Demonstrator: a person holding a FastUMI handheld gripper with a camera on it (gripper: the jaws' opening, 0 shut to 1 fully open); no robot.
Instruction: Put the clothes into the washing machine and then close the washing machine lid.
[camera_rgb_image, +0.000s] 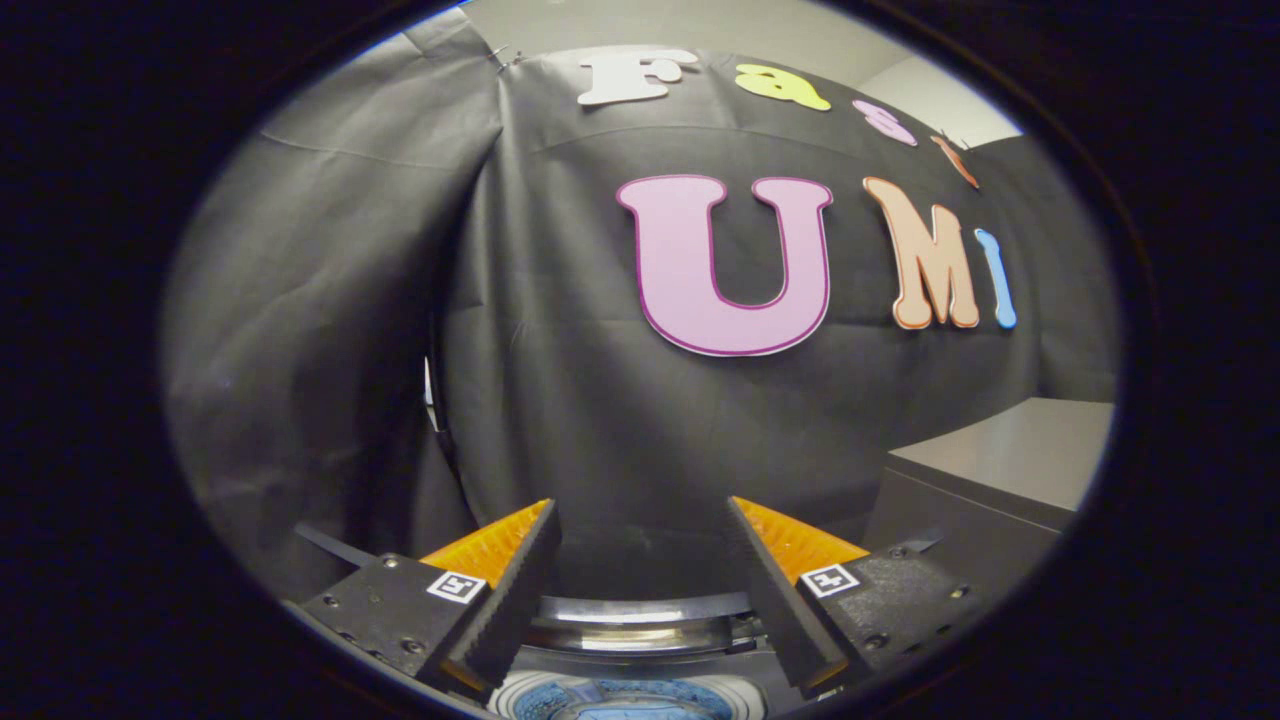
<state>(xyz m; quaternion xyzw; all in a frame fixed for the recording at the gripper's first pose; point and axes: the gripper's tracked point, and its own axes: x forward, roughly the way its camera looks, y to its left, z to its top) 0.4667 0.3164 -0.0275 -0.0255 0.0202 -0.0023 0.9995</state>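
Your gripper (640, 590) is spread wide with nothing between its fingers, raised and looking at the booth wall.

Nearest, low between the fingers: the round white-rimmed washing machine opening (620, 697), with something blue inside. Could be the clothes, could be the tub; too little shows to tell. No loose garment is visible outside the machine, so my guess is loading is done or nearly done. Treat that as a guess.

Just beyond the opening, between the fingertips, sits a curved glossy dark band with a bright highlight (640, 622). Probably the washing machine lid or its rear rim; can't say which, nor whether it stands open.

Off to the right and further back, a plain grey box-like surface (1010, 450). Behind everything, the black cloth wall.

If the lid is the step in hand:
- Tip the gripper down first so the lid edge sits clearly ahead of the fingers.
- Hook or push the lid's far edge with one finger rather than pinching the slick curve.
- Lower it slowly and check no cloth hangs over the rim.
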